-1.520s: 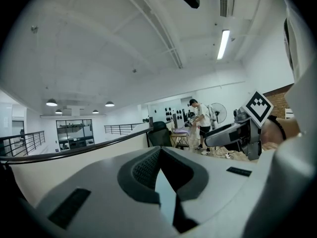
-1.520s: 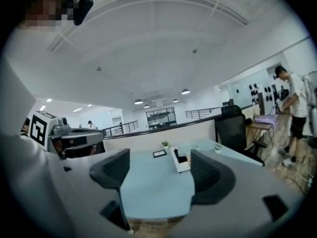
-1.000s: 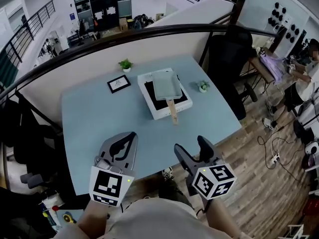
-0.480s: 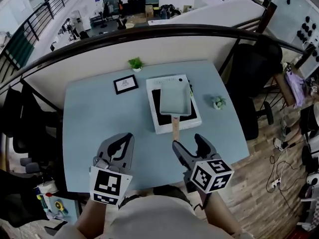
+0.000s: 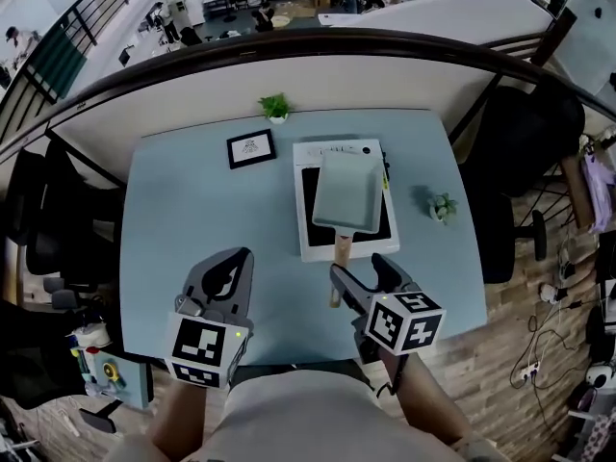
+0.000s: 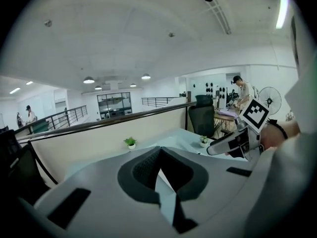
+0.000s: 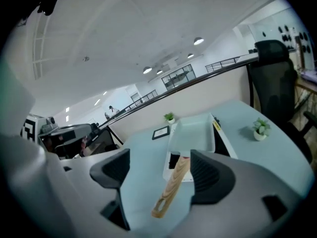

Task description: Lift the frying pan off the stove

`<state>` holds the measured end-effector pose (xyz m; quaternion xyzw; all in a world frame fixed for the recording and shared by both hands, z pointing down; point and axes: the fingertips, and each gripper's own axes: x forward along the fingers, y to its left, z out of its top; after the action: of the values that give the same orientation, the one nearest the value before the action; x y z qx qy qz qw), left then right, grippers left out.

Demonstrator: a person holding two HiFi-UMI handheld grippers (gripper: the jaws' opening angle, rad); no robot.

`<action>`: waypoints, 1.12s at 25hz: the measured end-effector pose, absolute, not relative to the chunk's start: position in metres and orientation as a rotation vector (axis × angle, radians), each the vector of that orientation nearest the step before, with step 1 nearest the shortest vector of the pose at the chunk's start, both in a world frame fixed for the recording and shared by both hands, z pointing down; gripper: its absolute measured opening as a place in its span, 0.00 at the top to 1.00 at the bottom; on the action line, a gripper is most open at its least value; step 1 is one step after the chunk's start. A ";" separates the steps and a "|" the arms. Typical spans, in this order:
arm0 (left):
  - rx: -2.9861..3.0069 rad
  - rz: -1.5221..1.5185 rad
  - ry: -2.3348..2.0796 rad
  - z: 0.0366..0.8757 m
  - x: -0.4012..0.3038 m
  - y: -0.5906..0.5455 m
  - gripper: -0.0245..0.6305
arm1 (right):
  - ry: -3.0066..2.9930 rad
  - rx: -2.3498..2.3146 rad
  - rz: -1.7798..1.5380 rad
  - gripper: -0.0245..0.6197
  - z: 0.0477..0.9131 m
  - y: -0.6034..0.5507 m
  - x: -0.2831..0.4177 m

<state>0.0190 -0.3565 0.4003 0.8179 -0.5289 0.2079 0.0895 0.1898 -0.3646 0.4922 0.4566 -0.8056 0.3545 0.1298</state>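
Note:
A pale grey-green rectangular frying pan sits on a white stove with a black top on the light blue table. Its wooden handle points toward me. My right gripper is open at the handle's near end. In the right gripper view the handle lies between the two jaws of this gripper, and the pan is beyond them. The handle touches neither pad. My left gripper is shut and holds nothing; it hovers over the table's near edge, left of the handle.
A framed picture and a small potted plant stand at the table's far side. Another small plant stands right of the stove. A black office chair is to the right, and a dark railing runs behind the table.
The table and stove have come closer in the head view. My right gripper has gone forward, so its open jaws now flank the handle's end. The left gripper stays shut.

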 end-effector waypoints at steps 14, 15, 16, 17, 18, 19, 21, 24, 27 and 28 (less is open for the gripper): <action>2.391 0.776 -1.416 0.461 0.015 -0.376 0.96 | -2.126 1.322 1.227 0.38 0.557 -0.374 0.177; 2.394 0.780 -1.404 0.466 0.014 -0.378 0.96 | -2.097 1.334 1.238 0.38 0.562 -0.375 0.178; 2.396 0.781 -1.393 0.469 0.013 -0.380 0.96 | -2.069 1.346 1.242 0.38 0.567 -0.376 0.179; 2.399 0.780 -1.384 0.473 0.012 -0.382 0.96 | -2.042 1.358 1.244 0.38 0.572 -0.378 0.181; 2.400 0.778 -1.375 0.475 0.010 -0.383 0.96 | -2.019 1.368 1.248 0.38 0.576 -0.381 0.181; 2.400 0.777 -1.365 0.477 0.008 -0.385 0.96 | -1.999 1.378 1.266 0.38 0.581 -0.383 0.181; 2.399 0.780 -1.343 0.482 0.006 -0.388 0.96 | -1.959 1.394 1.350 0.38 0.590 -0.389 0.180; 2.397 0.771 -1.313 0.489 0.008 -0.392 0.96 | -1.886 1.402 1.457 0.38 0.604 -0.397 0.181; 2.397 0.762 -1.276 0.497 0.010 -0.394 0.96 | -1.833 1.382 1.462 0.38 0.615 -0.406 0.176; 2.399 0.766 -1.261 0.500 0.011 -0.393 0.96 | -1.818 1.386 1.450 0.38 0.618 -0.409 0.175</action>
<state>0.0108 -0.3931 0.4997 0.8405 -0.4419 0.2684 0.1620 0.1748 -0.4090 0.6184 0.4999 -0.6558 0.5229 0.2158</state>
